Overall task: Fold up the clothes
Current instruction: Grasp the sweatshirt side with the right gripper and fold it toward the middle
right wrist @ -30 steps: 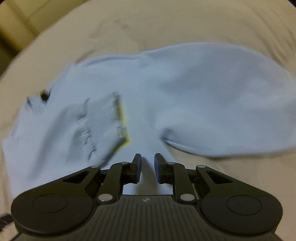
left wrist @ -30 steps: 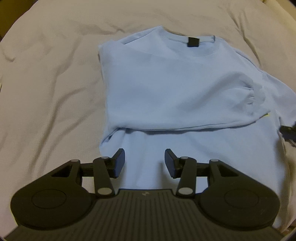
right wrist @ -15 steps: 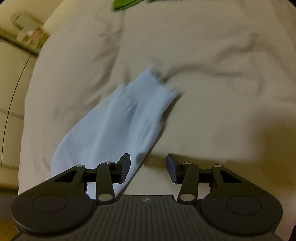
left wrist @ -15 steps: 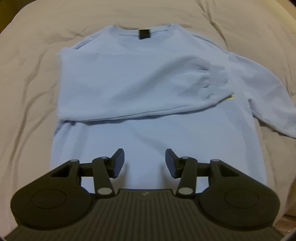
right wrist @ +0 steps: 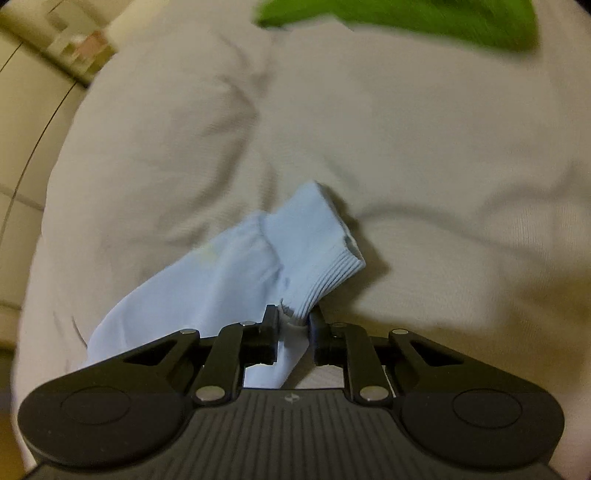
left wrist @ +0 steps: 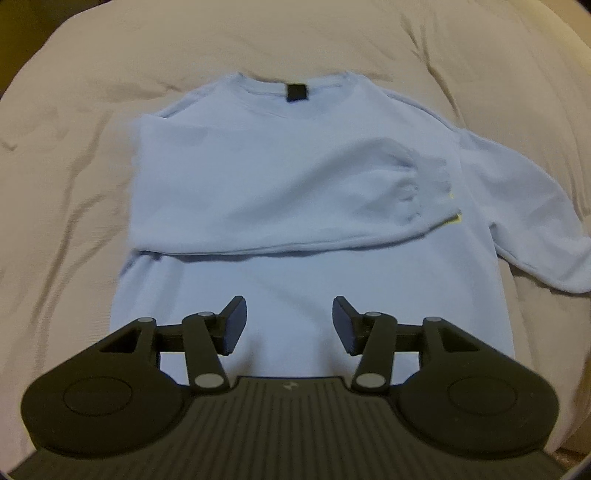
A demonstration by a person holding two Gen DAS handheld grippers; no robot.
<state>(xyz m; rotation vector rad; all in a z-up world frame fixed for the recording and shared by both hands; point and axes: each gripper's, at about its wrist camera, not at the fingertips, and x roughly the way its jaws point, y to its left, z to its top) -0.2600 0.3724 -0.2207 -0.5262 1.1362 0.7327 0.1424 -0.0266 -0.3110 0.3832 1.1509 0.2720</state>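
A light blue sweatshirt (left wrist: 295, 184) lies flat on a beige bedcover (left wrist: 74, 184), collar at the far side. One sleeve is folded across the chest, its cuff (left wrist: 428, 184) at the right. The other sleeve (left wrist: 517, 206) stretches out to the right. My left gripper (left wrist: 286, 325) is open and empty, hovering over the lower hem. My right gripper (right wrist: 293, 321) is shut on the ribbed cuff (right wrist: 325, 266) of that outstretched sleeve (right wrist: 192, 288), which trails off to the lower left.
A green cloth (right wrist: 406, 18) lies at the far edge of the bed in the right wrist view. Pale furniture (right wrist: 37, 92) stands beyond the bed's left edge. The bedcover is rumpled with shallow folds.
My right gripper has closed on the sleeve cuff; half a second ago it was open beside the sleeve. The left gripper has drawn back slightly, staying open over the hem.
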